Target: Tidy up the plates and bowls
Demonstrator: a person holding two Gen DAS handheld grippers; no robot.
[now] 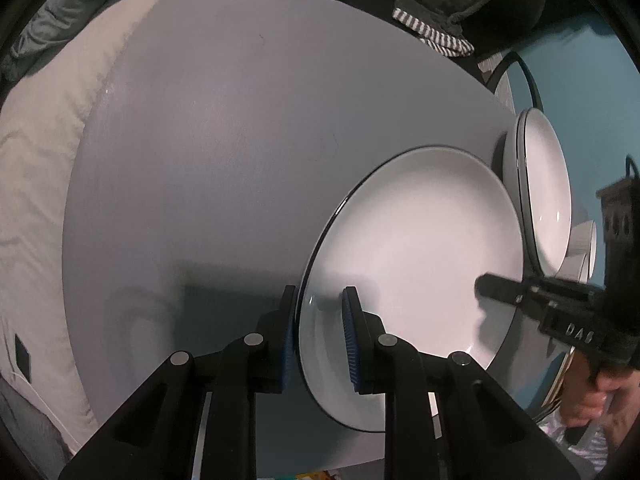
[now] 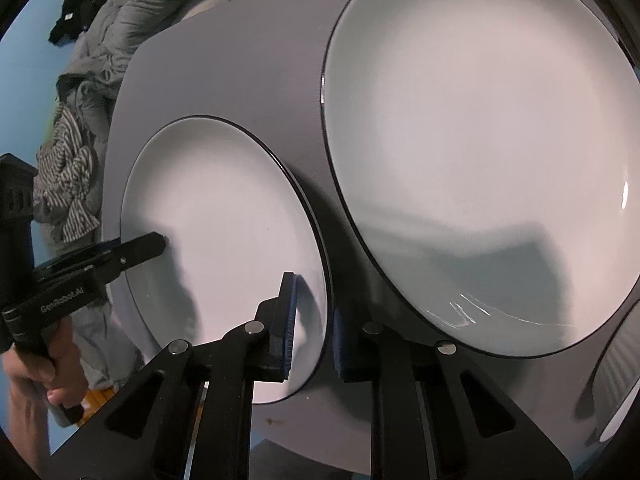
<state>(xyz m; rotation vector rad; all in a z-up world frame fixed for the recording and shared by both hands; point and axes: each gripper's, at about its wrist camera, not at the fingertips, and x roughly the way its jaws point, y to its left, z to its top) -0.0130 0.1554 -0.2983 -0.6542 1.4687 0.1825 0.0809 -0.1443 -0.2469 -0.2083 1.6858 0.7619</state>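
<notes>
A white plate with a dark rim lies on the grey table. My left gripper straddles its near rim, one finger under and one over, with a small gap left. My right gripper straddles the opposite rim of the same plate, also with a gap. The right gripper shows in the left wrist view, the left gripper in the right wrist view. A larger white plate lies beside it; it also shows in the left wrist view.
Another piece of white dishware sits at the right edge of the right wrist view. Grey bedding and striped cloth lie beyond the table. A beige cover borders the table's left side.
</notes>
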